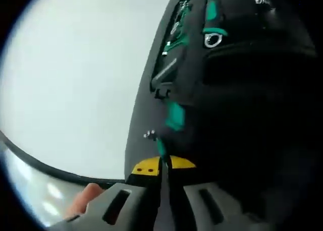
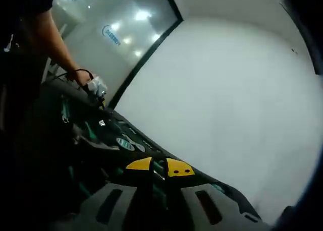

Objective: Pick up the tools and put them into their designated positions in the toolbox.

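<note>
In the left gripper view the left gripper rises from the bottom edge: two grey plastic jaw arms with slotted openings, each ending in a yellow pad. The pads stand almost together, with a thin green-handled tool pinched in the narrow slit between them. The tool's long axis runs away from the camera, up along the jaw line, and its far end points into the toolbox. A fingertip of the person's hand shows just beside the left jaw arm. Beyond the jaws the toolbox is a dark, matte moulded case with rounded edges; green-handled tools sit in its recesses, lying lengthwise up the picture, and a metal ring end shines near the top. The toolbox rests on a smooth white table with a dark edge band.

In the right gripper view the right gripper has the same grey arms and yellow pads. The pads sit close, with a small dark gap; I cannot tell whether anything is clamped there. Just past them lies the dark toolbox, its tray holding green and silvery pieces too dim to name. Farther off the other gripper reaches over the case, held by the person's forearm. The white table spreads to the right, and glossy wall panels reflect ceiling lights.
</note>
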The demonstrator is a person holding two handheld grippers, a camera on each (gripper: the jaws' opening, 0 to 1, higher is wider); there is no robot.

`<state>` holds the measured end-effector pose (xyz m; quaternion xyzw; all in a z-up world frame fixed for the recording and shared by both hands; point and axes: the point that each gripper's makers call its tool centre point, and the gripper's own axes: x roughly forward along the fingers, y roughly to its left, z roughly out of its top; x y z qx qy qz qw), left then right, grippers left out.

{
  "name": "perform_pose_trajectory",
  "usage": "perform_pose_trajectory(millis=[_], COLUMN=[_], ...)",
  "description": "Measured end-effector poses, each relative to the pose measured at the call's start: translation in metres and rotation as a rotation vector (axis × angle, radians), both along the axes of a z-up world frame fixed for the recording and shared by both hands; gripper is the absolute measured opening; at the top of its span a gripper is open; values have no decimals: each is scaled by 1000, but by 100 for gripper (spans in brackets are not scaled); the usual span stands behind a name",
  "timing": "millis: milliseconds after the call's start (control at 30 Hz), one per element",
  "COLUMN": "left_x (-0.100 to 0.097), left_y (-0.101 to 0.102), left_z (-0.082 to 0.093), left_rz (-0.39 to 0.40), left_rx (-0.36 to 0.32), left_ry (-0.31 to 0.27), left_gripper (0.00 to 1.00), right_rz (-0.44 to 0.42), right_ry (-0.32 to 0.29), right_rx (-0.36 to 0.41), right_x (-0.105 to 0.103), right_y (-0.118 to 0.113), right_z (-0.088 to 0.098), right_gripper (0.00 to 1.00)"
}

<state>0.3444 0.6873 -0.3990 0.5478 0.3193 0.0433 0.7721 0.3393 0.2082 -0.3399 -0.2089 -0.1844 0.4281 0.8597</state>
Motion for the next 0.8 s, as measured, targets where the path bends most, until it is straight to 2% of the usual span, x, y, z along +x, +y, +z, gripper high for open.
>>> perform_pose_trajectory(millis=[33,67,100,133,167,200,233,267,333,367,400,467,533,567,600,633,700,733,767,800], left_x=[2,1,2,0,-1,-3,-3,0,2,6,4,-1,-2,1,5,6,16,17,19,17], left_y=[7,11,15,15,17,21,23,15,-7,-17,-23,-23,-12,-11,-2,5,11,3,-3,4], left_z=[3,0,-8,-11,-16,-28,-30,-26,-20,-16,-19,-22,-27,-25,-24,-29,-31,-33,-36,-39], left_rz=[25,63,90,126,151,187,193,186,192,188,201,248,339,348,389,418,409,410,410,426], left_rx=[-5,-52,-136,-204,-251,-301,-298,-344,-506,-612,-666,-679,-710,-750,-809,-839,-922,-952,-1014,-1078], left_ry=[-11,-9,18,21,38,84,101,71,41,-9,-17,-10,-43,-74,-127,-124,-187,-211,-234,-250], left_gripper=[0,0,1,2,3,3,3,3,10,16,27,34,42,44,46,48,48,48,47,44], right_rz=[0,0,0,0,0,0,0,1,1,1,0,-1,-3,-2,-1,-1,0,0,0,-1], right_ry=[0,0,-1,-2,-4,-5,-5,-5,-1,0,-1,-5,-11,-12,-12,-12,-10,-9,-9,-9], right_rx=[0,-1,-2,-5,-7,-9,-9,-7,-2,-1,-1,-6,-13,-14,-15,-15,-12,-11,-10,-10], right_x=[0,0,-1,0,-1,-1,-1,-1,1,1,1,1,1,0,0,0,0,0,0,0], right_y=[0,1,1,1,1,2,2,2,1,1,1,2,3,3,3,3,3,3,2,2], right_z=[0,0,0,0,-1,-1,-1,0,0,0,0,0,-1,-1,-1,-1,0,0,0,0], right_gripper=[7,7,7,7,7,7,7,7,7,7,7,7,7,7,7,7,7,7,7,7])
